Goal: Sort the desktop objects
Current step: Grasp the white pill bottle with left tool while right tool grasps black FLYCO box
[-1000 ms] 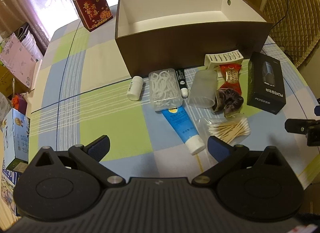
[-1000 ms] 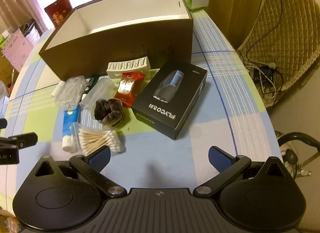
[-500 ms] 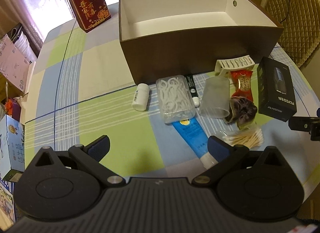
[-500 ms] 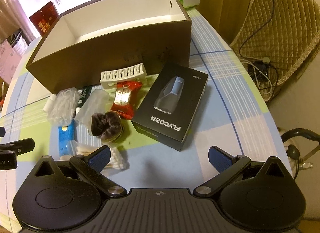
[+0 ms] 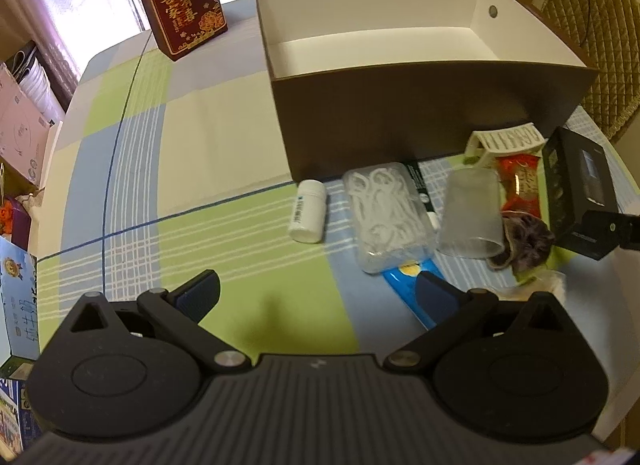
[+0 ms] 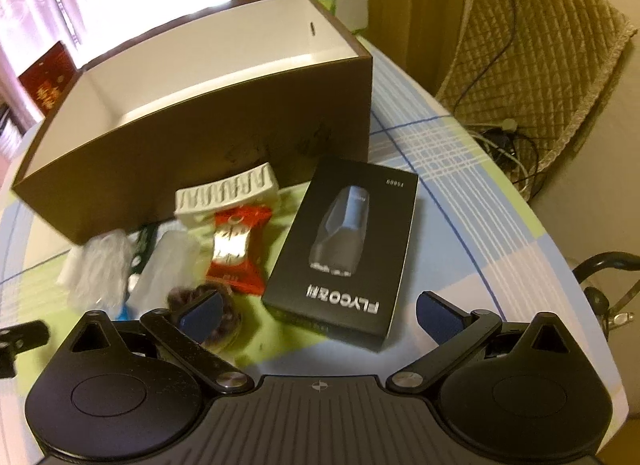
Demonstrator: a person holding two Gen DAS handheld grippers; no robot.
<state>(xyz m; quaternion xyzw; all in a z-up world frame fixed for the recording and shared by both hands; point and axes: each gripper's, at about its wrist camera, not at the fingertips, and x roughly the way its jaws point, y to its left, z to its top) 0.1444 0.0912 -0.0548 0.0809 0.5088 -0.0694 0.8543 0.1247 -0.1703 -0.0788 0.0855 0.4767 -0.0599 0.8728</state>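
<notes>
Holding both tools above the checked tablecloth [image 5: 224, 145], you have each one spread wide with nothing between its fingers. Your left gripper [image 5: 318, 291] hangs over bare green cloth; the clutter lies ahead and to its right, in a row along the front wall of the open brown box [image 5: 420, 117]. Nearest it, the blue tube [image 5: 404, 285] runs under its right fingertip. Beyond sit the small white bottle [image 5: 307, 211], the clear case of floss picks [image 5: 386, 215] and the frosted cup [image 5: 472, 217] lying on its side.

Your right gripper [image 6: 318, 307] faces the black FLYCO box [image 6: 346, 249], which lies flat just ahead, between the fingers' lines and closer to the left one. The dark scrunchie [image 6: 224, 305] lies partly behind its left fingertip. The red candy wrapper [image 6: 236, 253] sits left of the black box, touching the white ribbed tray [image 6: 228, 187] that leans at the brown box.
</notes>
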